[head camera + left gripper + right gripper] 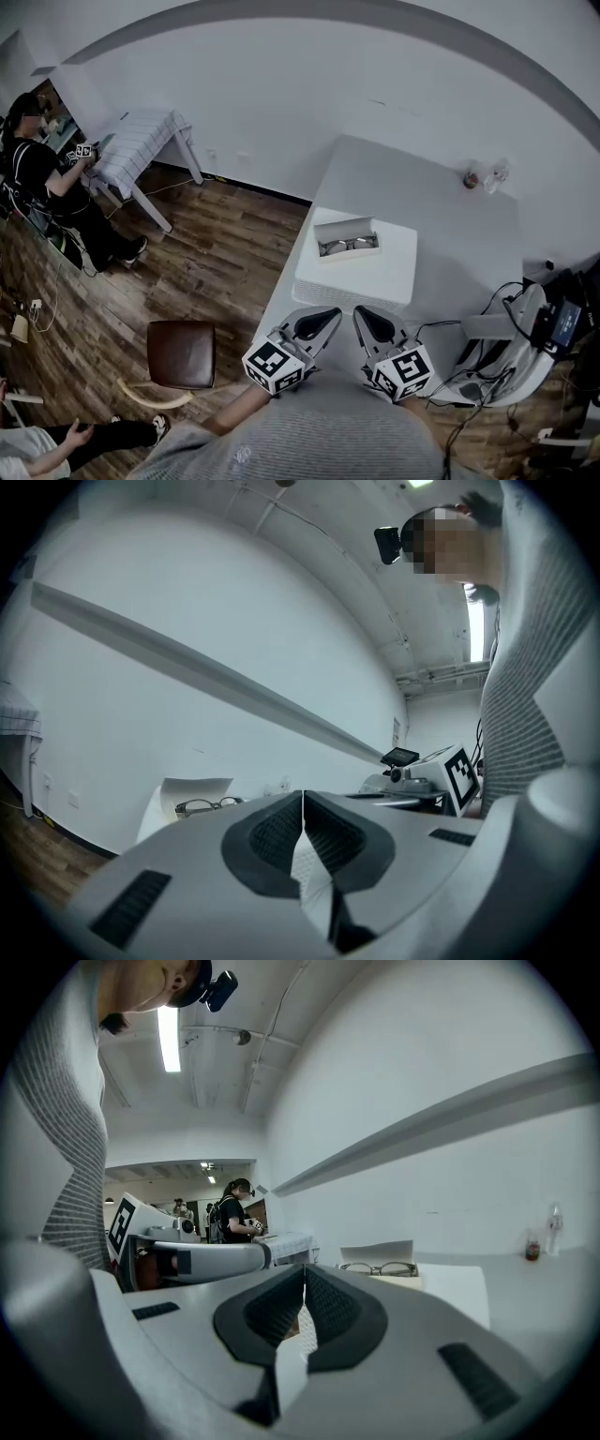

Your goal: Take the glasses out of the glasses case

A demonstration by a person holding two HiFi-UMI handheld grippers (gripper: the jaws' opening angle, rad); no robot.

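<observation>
My left gripper (303, 795) has its jaws pressed together, the ribbed pads meeting along a thin seam with nothing between them. My right gripper (305, 1271) reads the same: jaws closed on each other, empty. In the head view both sit low at the near edge of the table (450, 253), side by side and close to my body. Their tips point towards the far side and angle slightly towards each other, and neither touches the task's things.

The glasses case (346, 228) stands well ahead of both grippers, on a white block (384, 272) that rests on the table. The case is open, with its pale lid raised upright at the back. The glasses (349, 247) lie inside it, dark-framed, the two lenses side by side along the case's length. From the left gripper view the case sits to the left of the jaw line, and from the right gripper view to the right of it. Two small bottles (483, 175) stand near the table's far right, well apart from the case
</observation>
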